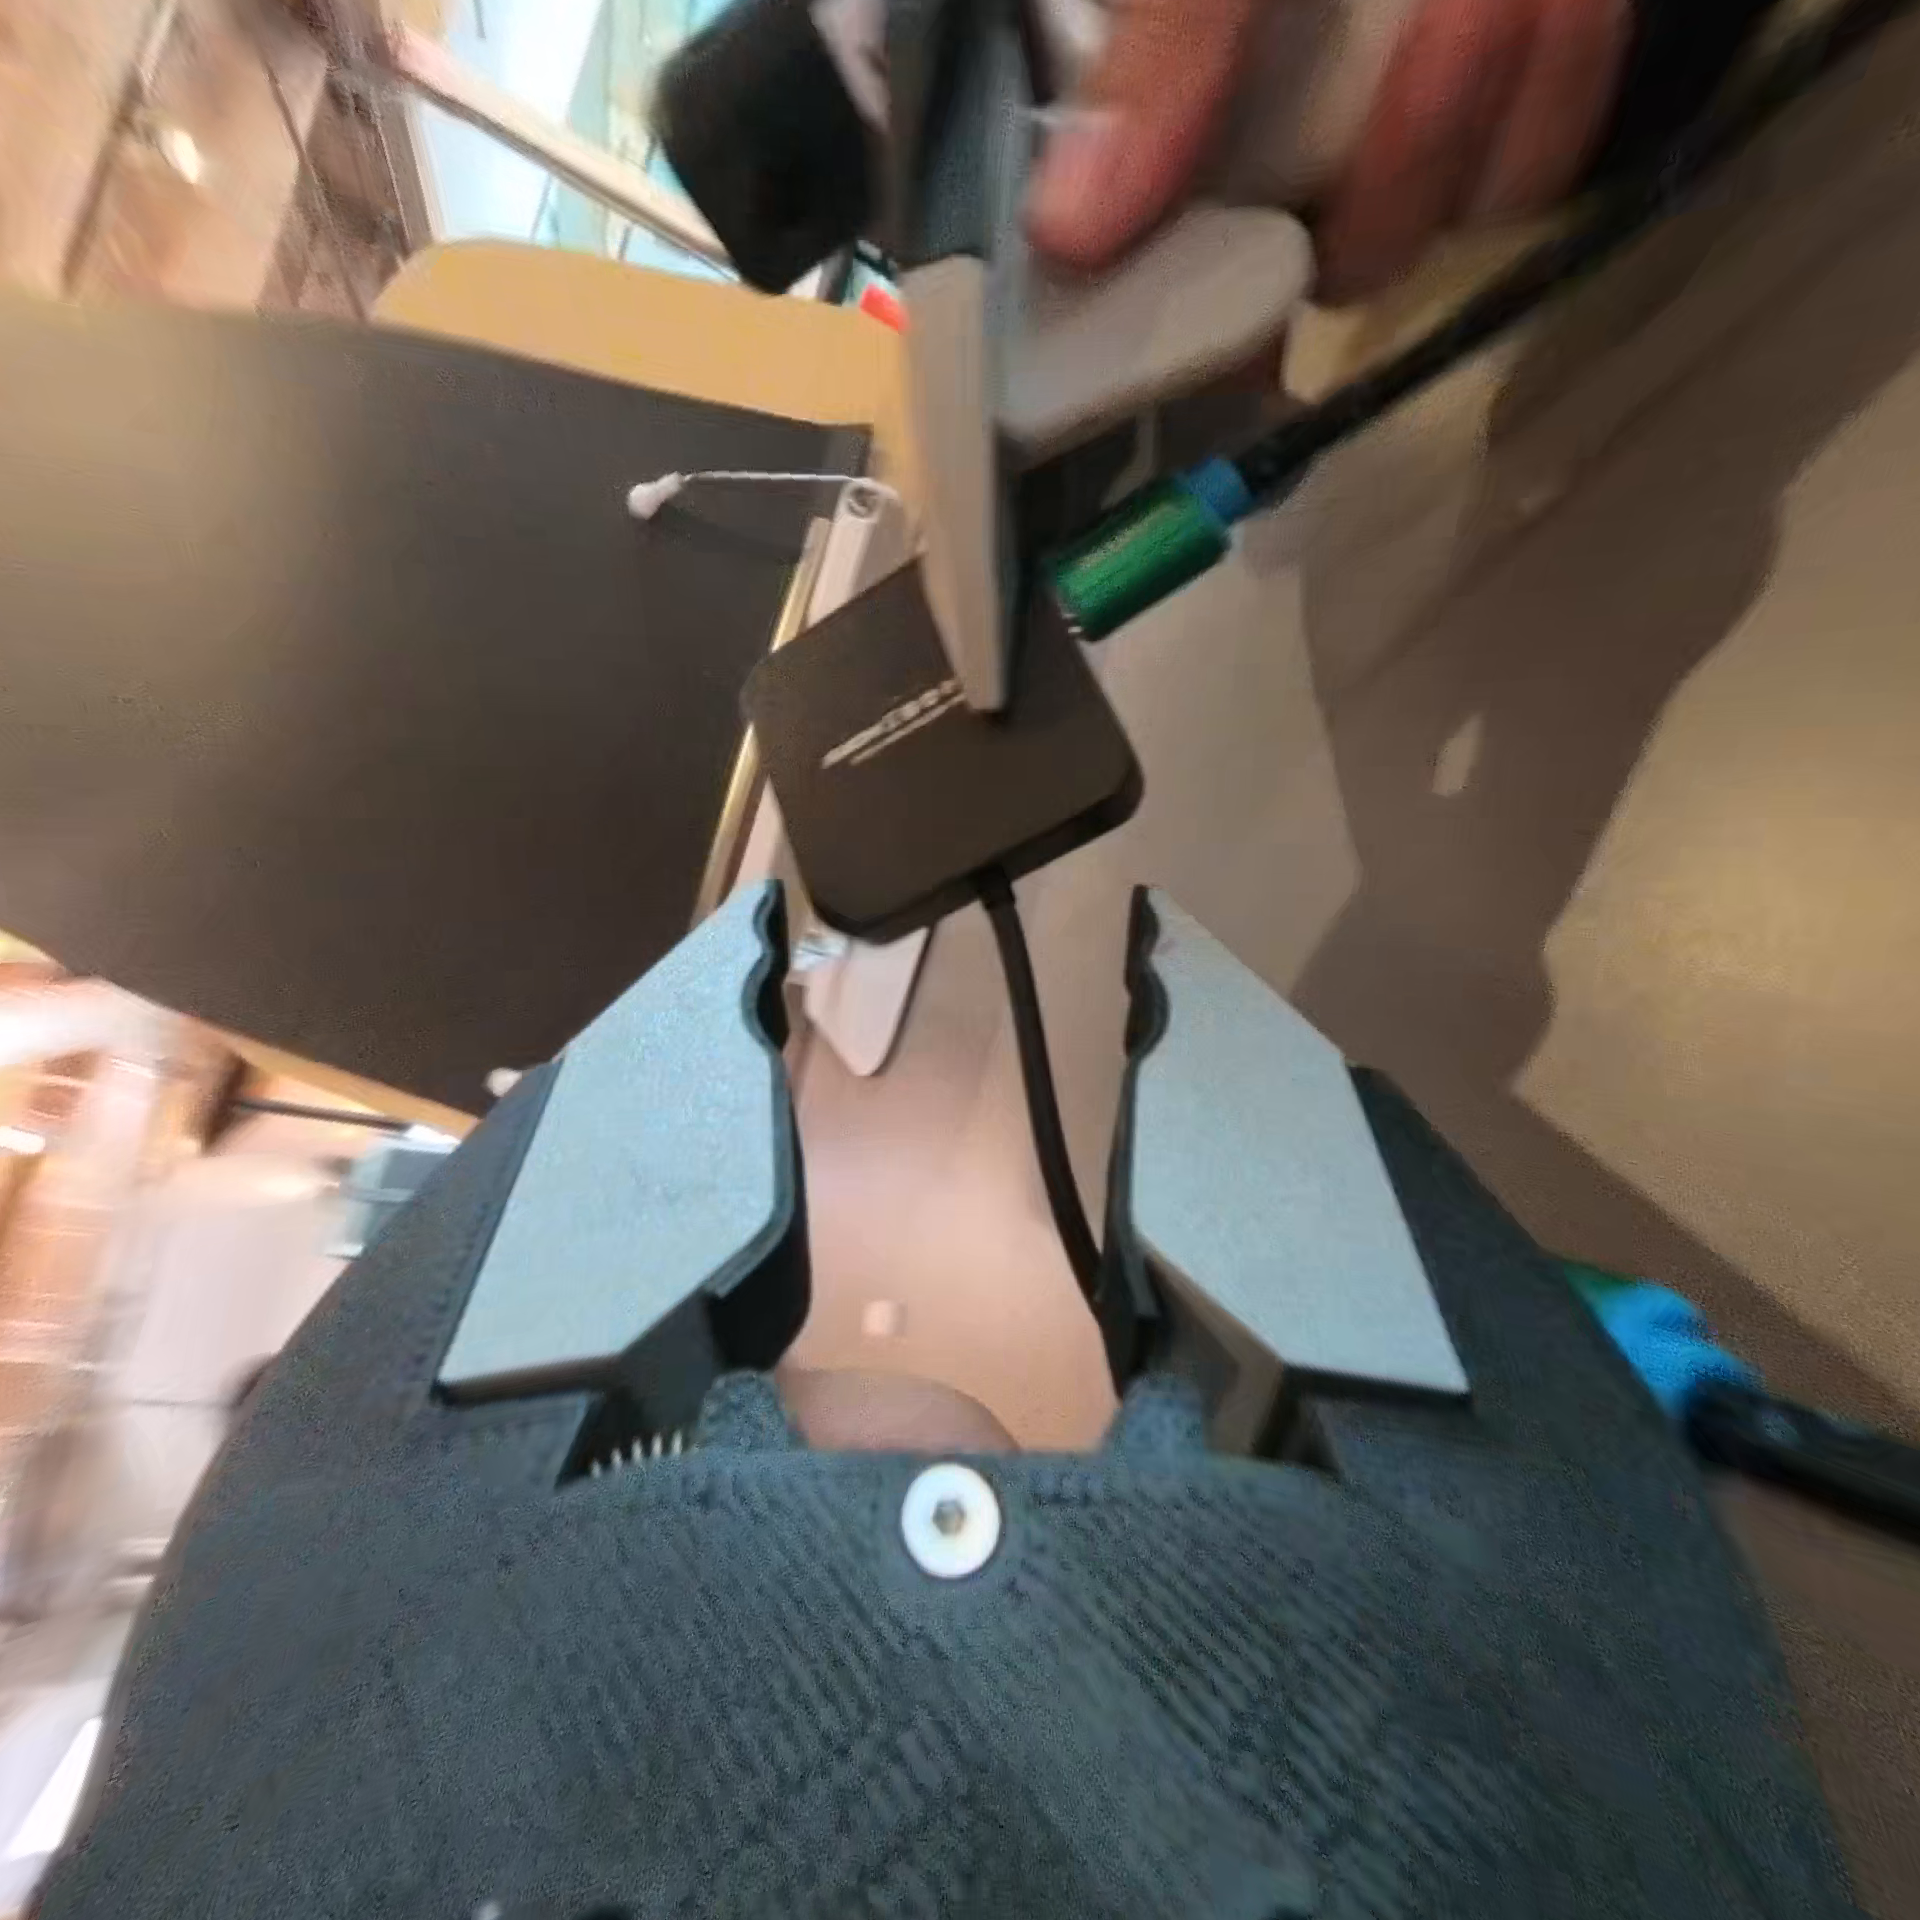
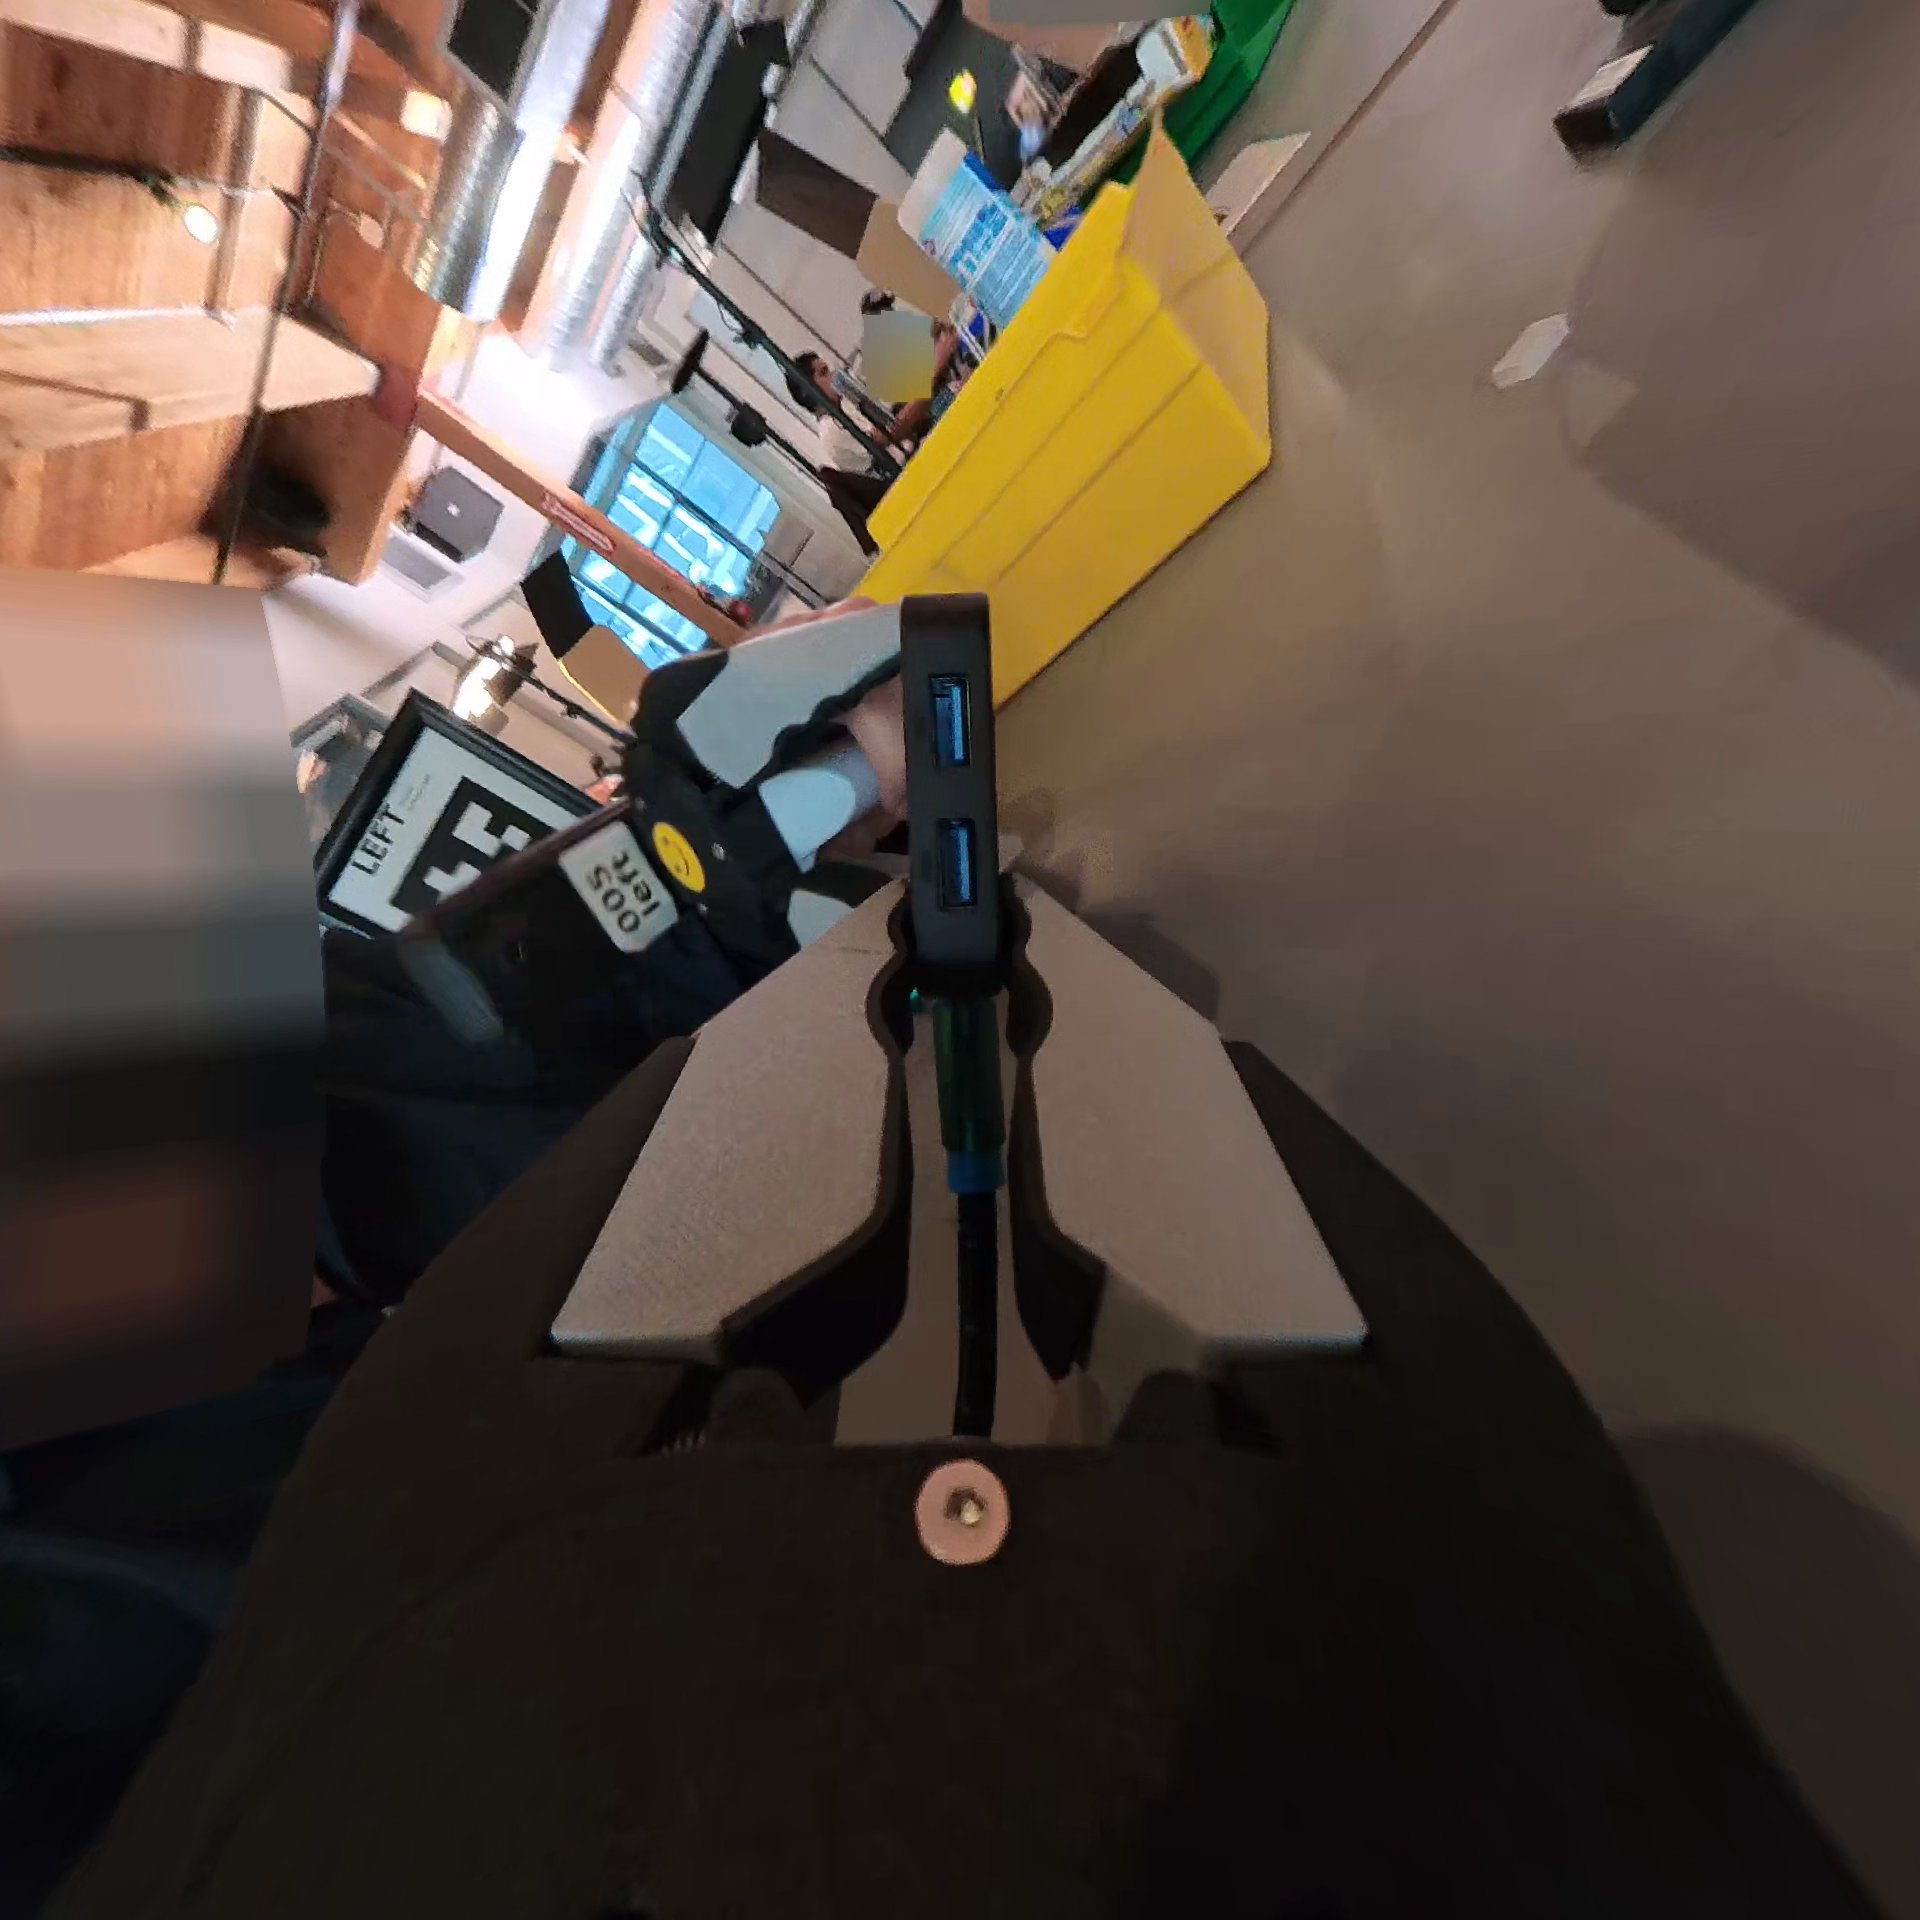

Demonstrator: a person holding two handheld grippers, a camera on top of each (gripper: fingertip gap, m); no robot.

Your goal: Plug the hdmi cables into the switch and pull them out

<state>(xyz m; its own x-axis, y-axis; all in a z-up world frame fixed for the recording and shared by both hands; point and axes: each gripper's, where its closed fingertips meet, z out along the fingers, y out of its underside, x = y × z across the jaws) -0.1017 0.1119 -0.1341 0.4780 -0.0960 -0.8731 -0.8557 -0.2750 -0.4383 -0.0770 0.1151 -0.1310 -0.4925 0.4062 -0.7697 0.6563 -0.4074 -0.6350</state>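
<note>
Right gripper clamped on black switch, lifted off table; green plug seated in its rear. Left gripper wide open, empty, just below switch, thin cord between fingers.

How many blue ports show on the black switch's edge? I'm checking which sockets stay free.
2. On the narrow edge of the black switch in the right wrist view: upper blue port, lower blue port. Other edges are hidden.

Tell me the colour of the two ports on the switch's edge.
Blue. Both ports sit along the black switch edge, clearest in the right wrist view.
</note>
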